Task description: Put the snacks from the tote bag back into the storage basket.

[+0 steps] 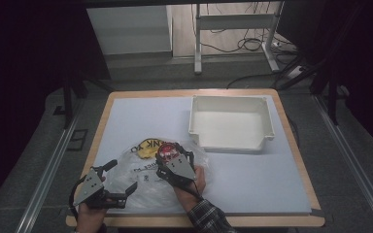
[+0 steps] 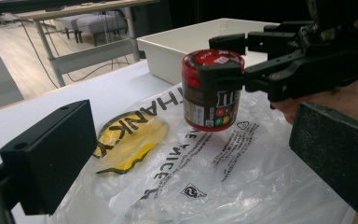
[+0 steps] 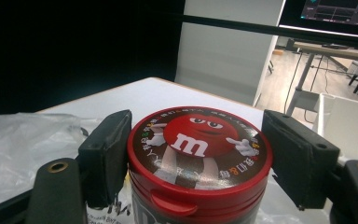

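My right tongs (image 2: 233,58) pinch a red-lidded candy jar (image 2: 212,91) just under its cap, holding it upright and just clear of a crinkled clear plastic bag (image 2: 223,186) spread on the desk (image 1: 252,179). My left tongs (image 1: 119,180) hang spread and empty at the bag's near edge, touching nothing that I can make out. As I judge it, the white tray (image 1: 230,121) well apart at the far right is the likely destination, so the jar should travel level, the grip kept square on the cap's shoulder, and the left tongs could pin the bag down should the film cling and lift. The lid (image 3: 199,144) carries the red M&M's character and a white "m", ringed by small print too fine to read. The jar's side shows a large "m". The bag reads "THANK" on a yellow patch (image 2: 130,140) and part of "NICE", beside a recycling mark.
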The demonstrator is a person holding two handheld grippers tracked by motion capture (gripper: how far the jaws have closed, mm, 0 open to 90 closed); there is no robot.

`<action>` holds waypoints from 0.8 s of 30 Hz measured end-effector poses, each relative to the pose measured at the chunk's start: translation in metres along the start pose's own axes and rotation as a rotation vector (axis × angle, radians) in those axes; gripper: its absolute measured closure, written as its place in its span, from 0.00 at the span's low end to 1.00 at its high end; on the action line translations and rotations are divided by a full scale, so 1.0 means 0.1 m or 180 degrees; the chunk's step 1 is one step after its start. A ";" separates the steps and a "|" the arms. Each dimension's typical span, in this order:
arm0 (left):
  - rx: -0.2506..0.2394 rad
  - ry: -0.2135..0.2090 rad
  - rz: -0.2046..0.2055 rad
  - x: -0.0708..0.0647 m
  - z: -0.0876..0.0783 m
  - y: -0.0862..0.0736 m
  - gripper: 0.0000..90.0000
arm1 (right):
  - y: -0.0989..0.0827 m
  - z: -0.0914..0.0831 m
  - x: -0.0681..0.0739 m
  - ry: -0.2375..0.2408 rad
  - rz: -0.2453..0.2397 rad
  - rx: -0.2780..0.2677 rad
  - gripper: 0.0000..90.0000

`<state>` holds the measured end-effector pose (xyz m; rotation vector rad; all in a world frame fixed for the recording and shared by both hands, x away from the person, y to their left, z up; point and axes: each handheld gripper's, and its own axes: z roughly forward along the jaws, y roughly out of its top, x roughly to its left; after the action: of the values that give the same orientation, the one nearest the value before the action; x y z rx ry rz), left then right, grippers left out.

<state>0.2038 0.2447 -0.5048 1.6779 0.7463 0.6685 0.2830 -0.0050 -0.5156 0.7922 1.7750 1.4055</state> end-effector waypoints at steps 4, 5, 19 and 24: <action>0.0002 0.0001 0.0003 0.00 0.00 0.00 0.01 | 0.03 -0.02 -0.03 -0.0012 0.0015 -0.0010 0.30; 0.0003 0.0001 0.0003 0.00 0.00 0.00 0.01 | 0.04 -0.03 -0.04 -0.0012 0.0023 -0.0014 0.30; 0.0003 -0.0002 0.0010 -0.01 0.01 0.00 0.01 | 0.16 -0.13 -0.18 -0.0036 0.0132 -0.0028 0.30; 0.0002 -0.0001 0.0011 -0.01 0.01 0.00 0.01 | 0.16 -0.16 -0.21 -0.0025 0.0158 -0.0021 0.31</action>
<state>0.2039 0.2437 -0.5049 1.6800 0.7436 0.6704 0.2815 -0.0269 -0.4942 0.8425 1.7547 1.4379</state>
